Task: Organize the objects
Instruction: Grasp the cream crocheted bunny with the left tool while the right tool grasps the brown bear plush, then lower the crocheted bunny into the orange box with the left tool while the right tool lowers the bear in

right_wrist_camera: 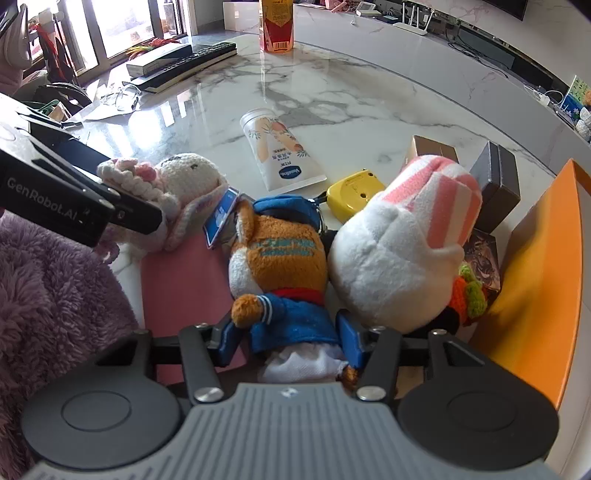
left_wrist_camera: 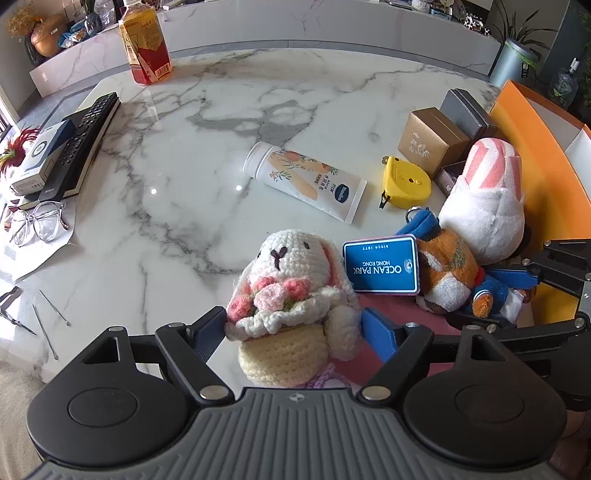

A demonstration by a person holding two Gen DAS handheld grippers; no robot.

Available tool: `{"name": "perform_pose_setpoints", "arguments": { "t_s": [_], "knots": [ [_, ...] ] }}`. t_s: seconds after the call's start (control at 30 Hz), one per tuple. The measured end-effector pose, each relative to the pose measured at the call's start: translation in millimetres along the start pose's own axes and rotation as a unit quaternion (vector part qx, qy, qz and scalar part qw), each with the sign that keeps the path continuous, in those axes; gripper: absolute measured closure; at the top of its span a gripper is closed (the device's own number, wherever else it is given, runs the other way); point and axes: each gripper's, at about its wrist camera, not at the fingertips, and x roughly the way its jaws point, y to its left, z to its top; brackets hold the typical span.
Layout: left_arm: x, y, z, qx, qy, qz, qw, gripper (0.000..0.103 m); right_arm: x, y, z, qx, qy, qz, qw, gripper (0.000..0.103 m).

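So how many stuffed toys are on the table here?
3. Crocheted bunny between the left tongs; orange plush in blue sailor suit between the right tongs; white pink-eared plush beside it. Others may be hidden.

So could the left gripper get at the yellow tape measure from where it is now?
Probably not directly. The left gripper has the crochet bunny between its fingers, and the tape measure lies further on, past the blue tag and the fox plush. It would need to release the bunny first.

White grey-veined marble table (left_wrist_camera: 207,155), glossy with window glare. Marble-fronted low wall (left_wrist_camera: 332,22) along its far edge. Bright windows (right_wrist_camera: 122,26) past far-left corner. Potted plant (left_wrist_camera: 517,55) beyond far-right corner.
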Motion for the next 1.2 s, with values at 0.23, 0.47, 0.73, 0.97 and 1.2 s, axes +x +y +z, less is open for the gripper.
{"name": "perform_pose_setpoints", "arguments": {
  "t_s": [0.23,0.47,0.73,0.97,1.2],
  "knots": [
    [-1,-1,-2,-0.003,-0.008,0.005,1.0,0.016,-10,4,0,-0.011,-0.009,0.0,1.0,0.063],
    [-23,2,-7,-0.027,-0.052,0.013,0.9982,0.055,-49,1,1,0.011,-0.046,0.023,0.999,0.064],
    [-68,-18,-4,-0.009,-0.112,0.014,0.9936,0.068,-103,-9,-3,0.042,-0.099,0.024,0.994,0.064],
    [-126,-64,5,0.052,-0.193,0.006,0.9799,0.103,-145,-33,-19,0.086,-0.134,0.016,0.987,0.064],
    [-116,-88,20,0.061,-0.135,-0.01,0.9889,0.073,-176,-54,-45,0.123,-0.161,-0.001,0.979,0.064]
  ]
}}
